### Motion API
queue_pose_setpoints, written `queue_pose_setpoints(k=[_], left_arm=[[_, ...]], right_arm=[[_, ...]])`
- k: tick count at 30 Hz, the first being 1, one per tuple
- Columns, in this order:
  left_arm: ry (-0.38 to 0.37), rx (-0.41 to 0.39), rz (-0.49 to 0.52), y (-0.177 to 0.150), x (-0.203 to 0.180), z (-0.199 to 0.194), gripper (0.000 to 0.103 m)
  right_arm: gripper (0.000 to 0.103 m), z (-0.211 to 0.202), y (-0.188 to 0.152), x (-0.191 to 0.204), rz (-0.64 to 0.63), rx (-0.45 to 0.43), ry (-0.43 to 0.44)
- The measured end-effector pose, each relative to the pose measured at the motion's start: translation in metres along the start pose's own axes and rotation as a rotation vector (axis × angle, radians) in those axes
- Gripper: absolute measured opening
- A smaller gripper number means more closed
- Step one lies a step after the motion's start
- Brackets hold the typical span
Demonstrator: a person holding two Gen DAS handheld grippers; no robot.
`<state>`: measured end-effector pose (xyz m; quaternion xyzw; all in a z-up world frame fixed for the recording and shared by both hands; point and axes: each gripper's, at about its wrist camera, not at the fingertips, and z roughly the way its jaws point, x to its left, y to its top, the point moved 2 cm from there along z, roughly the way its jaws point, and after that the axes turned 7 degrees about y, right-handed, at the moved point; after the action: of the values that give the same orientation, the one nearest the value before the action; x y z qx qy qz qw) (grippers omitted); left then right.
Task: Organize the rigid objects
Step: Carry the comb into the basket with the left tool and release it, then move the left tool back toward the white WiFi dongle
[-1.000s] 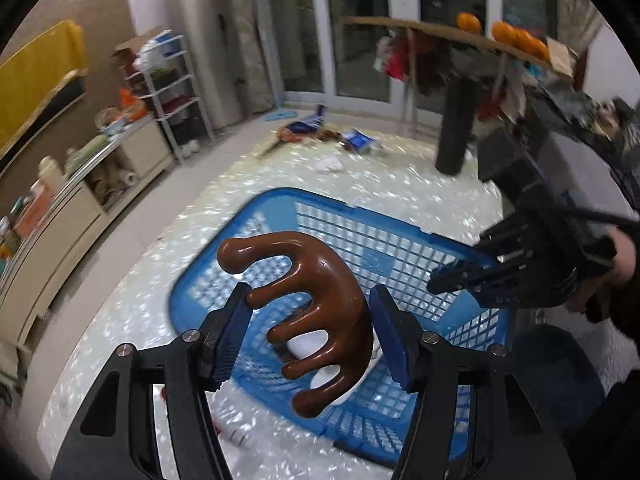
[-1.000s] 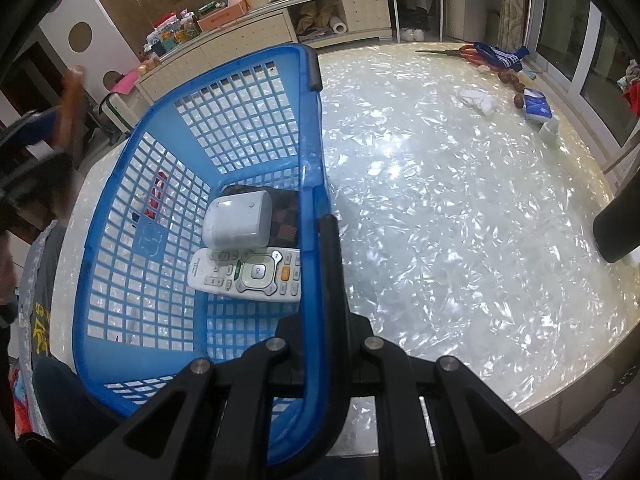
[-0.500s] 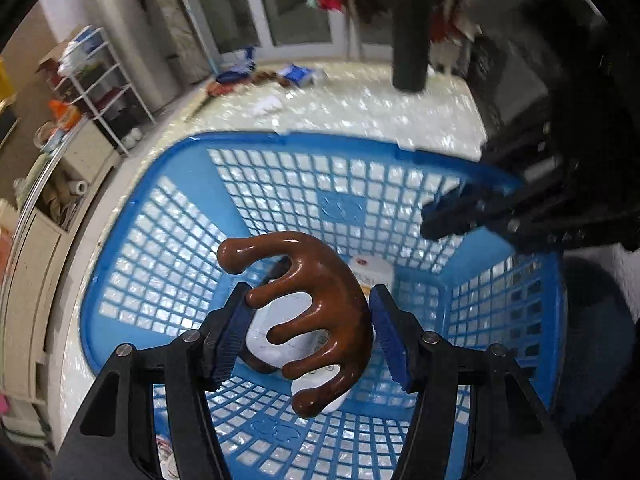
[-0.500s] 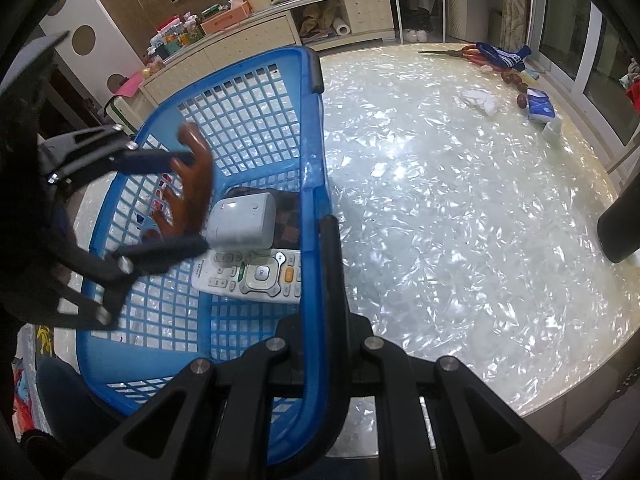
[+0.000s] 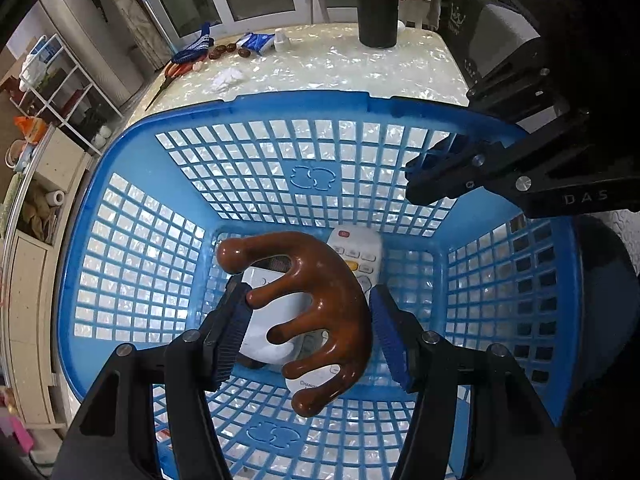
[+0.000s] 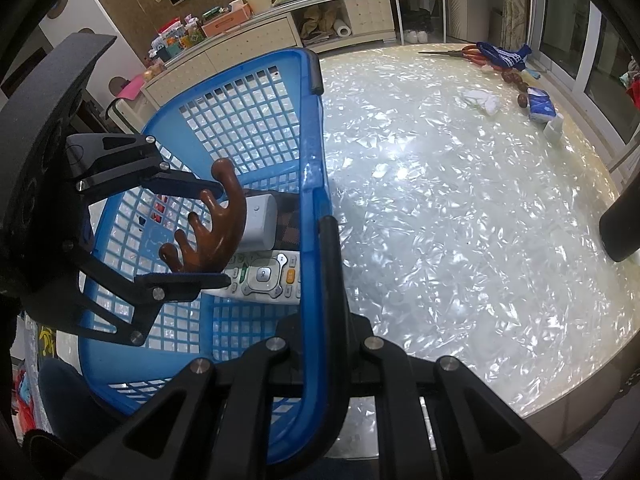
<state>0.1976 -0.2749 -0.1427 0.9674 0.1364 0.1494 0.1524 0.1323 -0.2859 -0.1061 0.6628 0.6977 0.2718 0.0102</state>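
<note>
At the bottom centre of the left wrist view, the left gripper (image 5: 308, 340) is seen part open, its blue pads pressed on a brown wooden claw-shaped massager (image 5: 316, 308), which is held inside the blue basket (image 5: 120, 184) above its floor. Just beneath the massager, a white remote control (image 5: 356, 252) and a white rounded case (image 5: 276, 316) are seen lying on the basket floor; whether the massager touches them cannot be told.

In the right wrist view, the right gripper (image 6: 320, 240) is seen at the bottom centre, closed tight on the basket rim, with one finger on either side of the wall. A dark checkered item (image 6: 288, 216) is partly seen behind the white case.

The basket is set on a pearly white table (image 6: 460, 220). Farther off, at the upper right of that view, scissors (image 6: 456, 54), a blue packet (image 6: 540, 106) and crumpled white tissue (image 6: 482, 100) are seen lying near the table edge. A dark cylinder (image 5: 378, 4) stands at the top of the left wrist view.
</note>
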Motion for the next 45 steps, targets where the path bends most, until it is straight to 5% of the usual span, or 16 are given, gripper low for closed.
queue_pose_setpoints(k=[15, 23, 39, 45], left_arm=[[0.0, 0.061, 0.003, 0.003, -0.003, 0.009, 0.067], [-0.043, 0.04, -0.017, 0.001, 0.0, -0.005, 0.103], [0.112, -0.028, -0.119, -0.038, 0.035, -0.102, 0.103], [0.042, 0.039, -0.288, -0.093, 0.048, -0.119, 0.103]], right_arm=[[0.008, 0.0, 0.0, -0.001, 0.001, -0.001, 0.002], [0.008, 0.0, 0.0, 0.0, 0.001, -0.001, 0.005], [0.008, 0.0, 0.001, 0.001, -0.01, 0.008, 0.0], [0.008, 0.0, 0.001, 0.0, -0.011, 0.007, 0.001]])
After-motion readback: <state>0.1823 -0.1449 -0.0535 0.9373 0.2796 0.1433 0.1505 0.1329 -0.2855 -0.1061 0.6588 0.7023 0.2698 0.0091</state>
